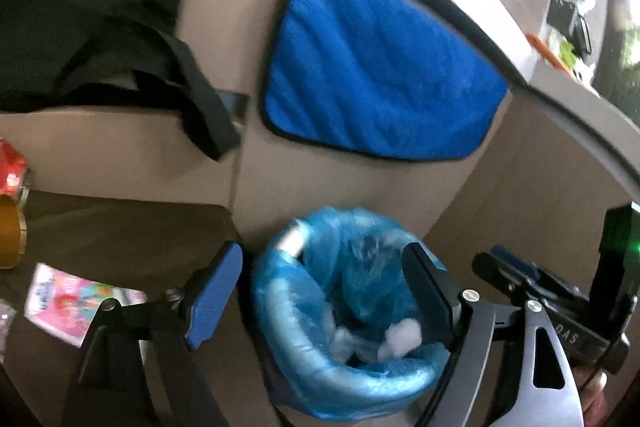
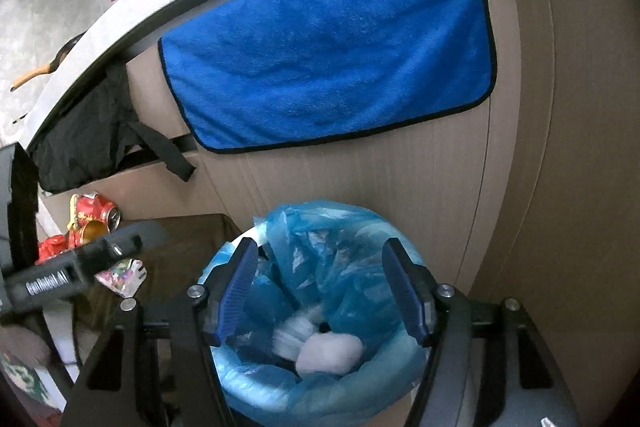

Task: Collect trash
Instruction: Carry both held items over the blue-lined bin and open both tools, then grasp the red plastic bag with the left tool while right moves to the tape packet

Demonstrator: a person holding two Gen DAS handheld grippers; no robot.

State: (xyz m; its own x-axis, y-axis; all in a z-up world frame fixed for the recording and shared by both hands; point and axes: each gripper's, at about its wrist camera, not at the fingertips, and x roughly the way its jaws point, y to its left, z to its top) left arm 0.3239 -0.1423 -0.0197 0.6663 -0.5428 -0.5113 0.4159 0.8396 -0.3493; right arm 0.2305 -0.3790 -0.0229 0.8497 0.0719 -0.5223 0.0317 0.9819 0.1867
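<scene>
Both grippers, left and right, jaws apart and empty, above upright blue-lined bin, mouth upward.

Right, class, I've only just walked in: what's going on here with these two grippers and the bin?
A person holds two grippers over a small bin lined with a blue bag. The left gripper and the right gripper both stand open and empty. White crumpled trash lies inside the bin. More litter waits on the floor to the left: a crushed red can and a pink wrapper. A blue towel hangs on the cabinet behind.
</scene>
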